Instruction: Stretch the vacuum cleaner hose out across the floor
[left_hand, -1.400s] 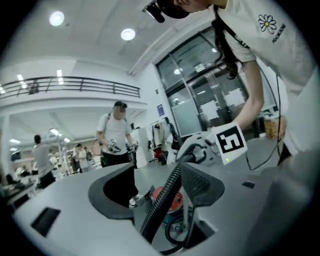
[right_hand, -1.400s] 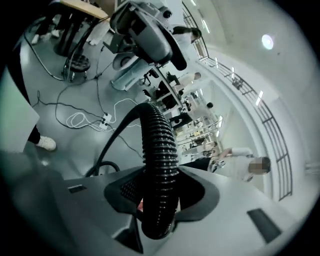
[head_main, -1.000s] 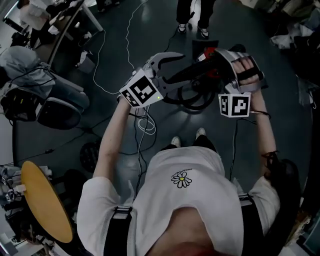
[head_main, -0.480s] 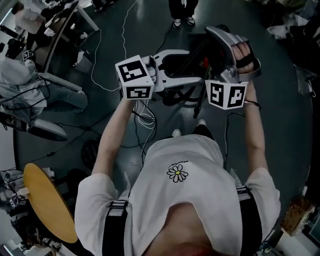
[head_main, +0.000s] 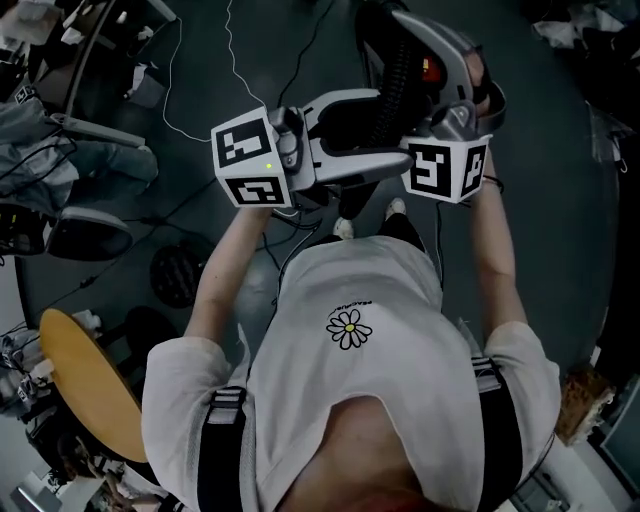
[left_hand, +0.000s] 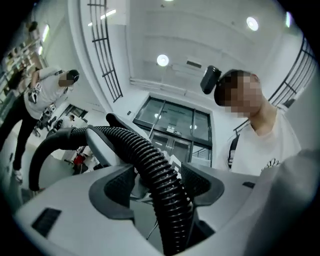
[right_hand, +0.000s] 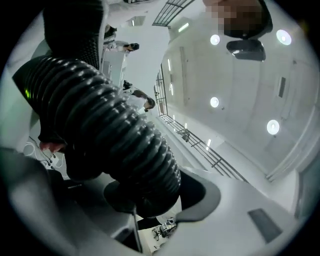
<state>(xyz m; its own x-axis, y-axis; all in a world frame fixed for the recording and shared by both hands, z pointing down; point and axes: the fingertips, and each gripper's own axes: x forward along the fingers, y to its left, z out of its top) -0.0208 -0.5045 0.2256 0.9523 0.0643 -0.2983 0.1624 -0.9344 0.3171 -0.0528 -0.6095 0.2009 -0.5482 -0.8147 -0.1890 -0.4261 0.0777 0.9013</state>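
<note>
At the far left of the head view a round yellow tabletop stands on edge of frame, and a thin white cable trails over the dark floor above it. Next comes the left gripper, its marker cube facing up and its jaws reaching to the right in front of the person's white T-shirt. In the left gripper view the vacuum cleaner hose passes straight between the two dark textured pads, and the jaws are clamped on it.

The hose is black, ribbed along its whole length and glossy on the ridges. From the left gripper's jaws it rises, arcs over to the left and bends down again. In the head view the hose is lifted clear of the floor, running up the picture between the two grippers, ahead of the person's chest.

At the right, the right gripper is also clenched on the hose, which looms thick and fills the space between its jaws, its ridges pressed against the pads.
</note>
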